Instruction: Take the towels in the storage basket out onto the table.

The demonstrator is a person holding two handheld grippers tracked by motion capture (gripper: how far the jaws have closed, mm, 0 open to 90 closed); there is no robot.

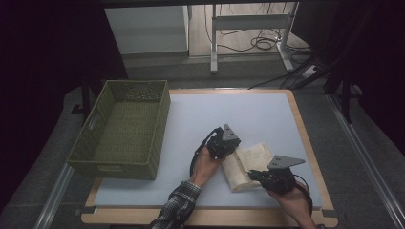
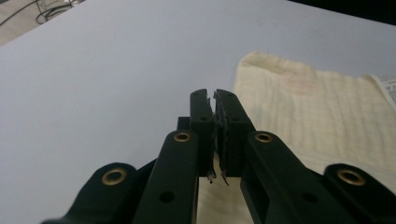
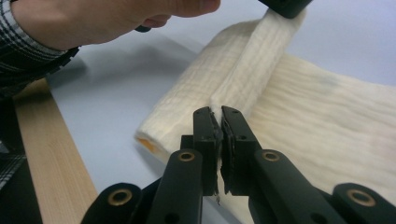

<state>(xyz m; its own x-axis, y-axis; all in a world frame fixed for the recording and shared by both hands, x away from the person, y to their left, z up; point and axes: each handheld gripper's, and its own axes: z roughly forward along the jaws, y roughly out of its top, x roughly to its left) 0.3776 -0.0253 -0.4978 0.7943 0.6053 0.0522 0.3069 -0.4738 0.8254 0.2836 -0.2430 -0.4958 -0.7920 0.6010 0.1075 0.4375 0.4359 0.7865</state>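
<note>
- Dim room beyond the table point(image 1: 200, 114): desk legs and loose cables on the floor past its far edge, dark curtains at both sides.
- Pale blue mat on the table top, with a wooden rim showing along the near and right edges.
- Green woven basket point(image 1: 123, 129) sits at the left edge, overhanging it, well apart from the hands.
- Cream cloth point(image 1: 248, 164), ribbed and partly folded, lies near the near right corner, between the two hands.
- Left gripper point(image 1: 228, 149) is at the cloth's left end; its jaws are pressed together on a thin edge of cloth point(image 2: 327, 107).
- Right gripper point(image 1: 252, 174) is at the cloth's near right side; its jaws pinch a raised ridge of cloth point(image 3: 252, 79) that runs up to the left gripper point(image 3: 285, 5).
- A checked sleeve point(image 1: 179, 210) covers the left forearm.
</note>
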